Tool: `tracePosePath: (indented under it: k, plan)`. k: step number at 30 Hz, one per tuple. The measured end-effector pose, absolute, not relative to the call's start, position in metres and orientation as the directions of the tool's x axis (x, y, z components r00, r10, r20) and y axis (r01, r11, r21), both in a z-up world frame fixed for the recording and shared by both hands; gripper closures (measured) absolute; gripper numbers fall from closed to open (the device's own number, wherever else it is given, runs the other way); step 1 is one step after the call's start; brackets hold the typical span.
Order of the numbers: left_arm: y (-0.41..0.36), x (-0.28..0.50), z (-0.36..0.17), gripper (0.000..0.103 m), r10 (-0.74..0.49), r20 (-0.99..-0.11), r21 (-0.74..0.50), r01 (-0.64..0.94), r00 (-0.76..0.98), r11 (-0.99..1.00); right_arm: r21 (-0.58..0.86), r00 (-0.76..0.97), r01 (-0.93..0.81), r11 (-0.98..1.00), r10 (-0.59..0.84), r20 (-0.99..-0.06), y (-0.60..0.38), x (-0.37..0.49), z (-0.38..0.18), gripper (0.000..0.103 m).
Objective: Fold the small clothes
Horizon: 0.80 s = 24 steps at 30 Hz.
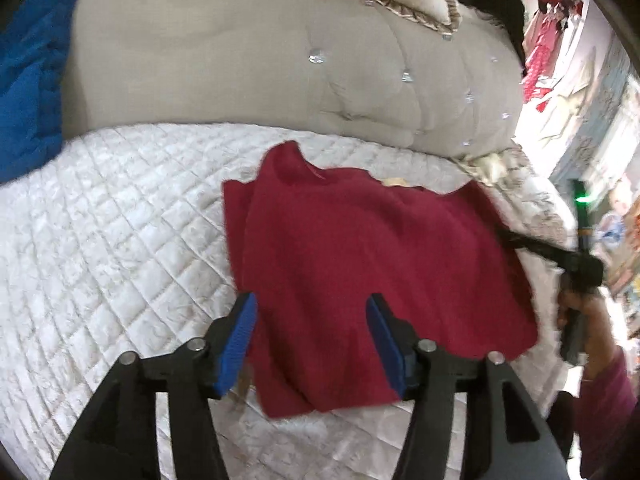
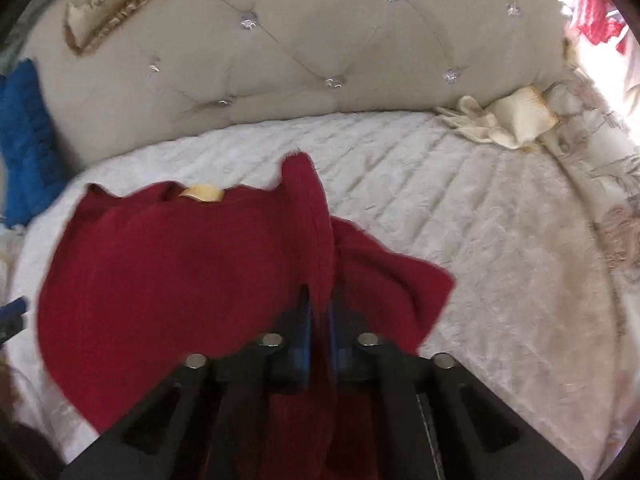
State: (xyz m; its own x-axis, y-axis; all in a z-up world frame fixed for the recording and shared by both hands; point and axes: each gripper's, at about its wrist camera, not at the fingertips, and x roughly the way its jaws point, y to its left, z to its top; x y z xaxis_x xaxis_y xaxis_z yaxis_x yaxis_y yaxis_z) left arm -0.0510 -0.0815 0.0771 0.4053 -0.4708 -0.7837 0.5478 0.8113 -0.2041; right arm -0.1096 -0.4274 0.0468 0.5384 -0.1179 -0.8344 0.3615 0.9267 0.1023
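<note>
Red knit sweater (image 1: 360, 264) lay on the quilted bed cover (image 1: 120, 248), label at 12 o'clock. Right claw (image 2: 319, 320) was clenched on a raised fold of it; left claw (image 1: 310, 344) hung released above the hem at 6 o'clock. Risk: with nothing pinning the hem, a pull by the right claw could drag the whole garment and skew the fold.

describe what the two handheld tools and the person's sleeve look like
Both tools are black plastic with forked, strut-like arms, silver round pivot pins and blue ribbed pads on the fingers. The left tool shows its blue pads clearly. The right tool has the same build, and seen from the left camera it carries a green light on its body. The person's sleeve is maroon.
</note>
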Motion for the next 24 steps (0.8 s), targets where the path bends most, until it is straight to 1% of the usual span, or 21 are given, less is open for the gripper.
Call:
tracePosePath:
  k: [2,4,7,9,10,11,13,16,20,21,22,24]
  plan:
    - [-0.088,-0.048,0.065,0.041,-0.427,-0.809,-0.168,0.537,0.404,0.827,0.019,0.577,0.359,0.933,-0.206,-0.790,-0.424,-0.118,0.061,0.103]
    - [-0.095,-0.043,0.051,0.041,-0.382,-0.837,-0.135,0.529,0.392,0.838,-0.005,0.548,0.393,0.920,-0.238,-0.802,-0.433,-0.115,0.057,0.103]
    - [-0.102,-0.042,0.044,0.041,-0.360,-0.845,-0.107,0.534,0.396,0.839,0.030,0.505,0.412,0.911,-0.201,-0.839,-0.442,-0.110,0.039,0.103]
    - [-0.103,-0.044,0.044,0.041,-0.358,-0.840,-0.098,0.535,0.408,0.839,0.095,0.553,0.416,0.904,-0.169,-0.816,-0.441,-0.127,0.051,0.102]
    - [-0.103,-0.044,0.044,0.041,-0.358,-0.840,-0.099,0.534,0.408,0.839,0.135,0.573,0.416,0.899,-0.144,-0.807,-0.442,-0.136,0.058,0.091]
    - [-0.103,-0.044,0.044,0.041,-0.358,-0.840,-0.100,0.533,0.407,0.840,0.182,0.592,0.402,0.897,-0.103,-0.800,-0.439,-0.147,0.064,0.087]
    - [-0.098,-0.044,0.045,0.041,-0.359,-0.840,-0.103,0.530,0.407,0.842,0.226,0.600,0.361,0.905,-0.040,-0.799,-0.425,-0.167,0.071,0.085]
    - [-0.097,-0.045,0.046,0.041,-0.356,-0.838,-0.097,0.529,0.414,0.843,0.206,0.568,0.331,0.921,-0.020,-0.823,-0.407,-0.188,0.066,0.085]
    - [-0.097,-0.046,0.047,0.041,-0.351,-0.835,-0.095,0.519,0.423,0.850,0.223,0.532,0.326,0.919,0.017,-0.847,-0.393,-0.201,0.046,0.086]
    - [-0.097,-0.047,0.047,0.041,-0.350,-0.835,-0.093,0.516,0.426,0.851,0.228,0.528,0.312,0.922,0.031,-0.849,-0.388,-0.202,0.044,0.098]
    - [-0.097,-0.047,0.047,0.041,-0.347,-0.834,-0.090,0.515,0.428,0.852,0.218,0.530,0.285,0.933,0.036,-0.847,-0.382,-0.202,0.045,0.103]
    - [-0.097,-0.048,0.047,0.041,-0.338,-0.834,-0.074,0.519,0.436,0.852,0.155,0.547,0.238,0.959,0.000,-0.837,-0.376,-0.204,0.054,0.103]
